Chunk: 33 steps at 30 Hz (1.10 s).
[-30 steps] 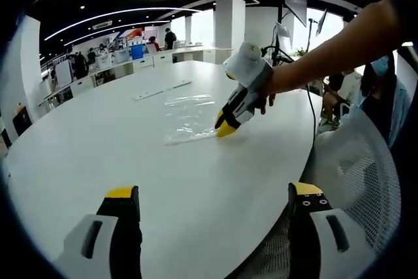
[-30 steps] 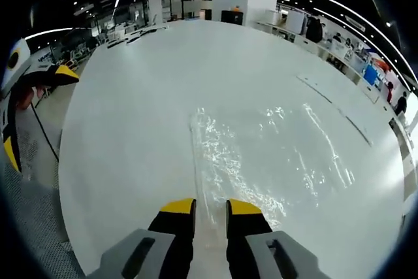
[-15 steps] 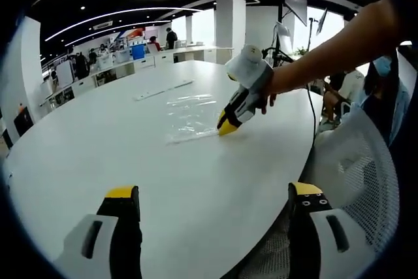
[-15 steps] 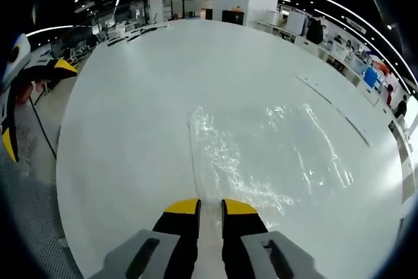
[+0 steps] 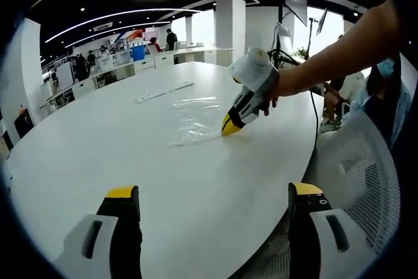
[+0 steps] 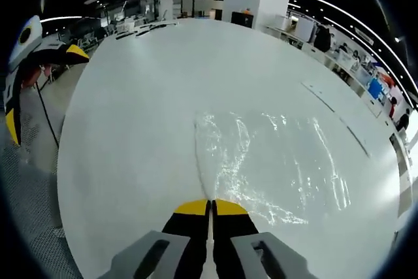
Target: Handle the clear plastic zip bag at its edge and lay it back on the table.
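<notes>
No brand, label or writing can be read anywhere here; the zip bag [image 6: 268, 174] is plain, clear plastic, creased and wrinkled, throwing bright glints off the ceiling lights; it lies flat on the round white worktop [image 6: 130, 115], and the white surface shows straight through it. In the right gripper view the bag spreads away ahead and to the right of the yellow jaw tips, one straight edge running from the tips up the picture; its long axis cannot be judged with any certainty through the fisheye.

The right gripper [image 6: 210, 206] is down at the near end of that edge, its yellow-tipped jaws pressed together with no gap between them, right where the plastic meets them; whether film is actually caught between them is too fine to tell. In the left gripper view the same right gripper [image 5: 230, 127] comes in from the right on a person's bare arm [image 5: 339, 50], yellow tip touching the near corner of the bag [image 5: 192, 117], which rests mid-worktop.

The left gripper [image 5: 212, 195] hangs over the near rim of the worktop, well apart from the bag; its jaws stand wide apart with nothing between them. A long flat white strip [image 5: 163, 91] lies on the worktop beyond the bag. A mesh chair back [image 5: 366, 168] sits to the right.
</notes>
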Each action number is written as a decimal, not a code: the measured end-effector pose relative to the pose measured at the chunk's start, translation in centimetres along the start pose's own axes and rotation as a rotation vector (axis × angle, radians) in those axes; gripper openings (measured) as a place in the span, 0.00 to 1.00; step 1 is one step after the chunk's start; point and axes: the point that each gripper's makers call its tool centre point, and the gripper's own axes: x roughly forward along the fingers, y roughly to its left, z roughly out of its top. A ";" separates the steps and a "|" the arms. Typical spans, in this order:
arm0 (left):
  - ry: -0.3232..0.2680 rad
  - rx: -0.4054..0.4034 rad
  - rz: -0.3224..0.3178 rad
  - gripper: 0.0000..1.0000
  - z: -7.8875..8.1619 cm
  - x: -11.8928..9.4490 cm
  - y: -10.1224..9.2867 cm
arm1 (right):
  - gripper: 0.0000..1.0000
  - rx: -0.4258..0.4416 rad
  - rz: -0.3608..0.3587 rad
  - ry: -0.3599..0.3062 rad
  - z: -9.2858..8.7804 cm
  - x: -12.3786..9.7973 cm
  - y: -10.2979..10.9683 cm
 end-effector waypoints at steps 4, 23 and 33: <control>-0.005 -0.001 0.000 0.93 0.1 0.1 0.2 | 0.00 -0.038 0.013 -0.015 0.9 -1.2 0.5; -0.030 -0.006 -0.004 0.93 0.9 0.4 0.1 | 0.00 -0.164 0.046 -0.052 1.8 -3.6 1.8; -0.024 0.001 -0.009 0.92 0.8 0.6 -0.2 | 0.00 -0.187 0.077 -0.079 2.8 -4.3 2.9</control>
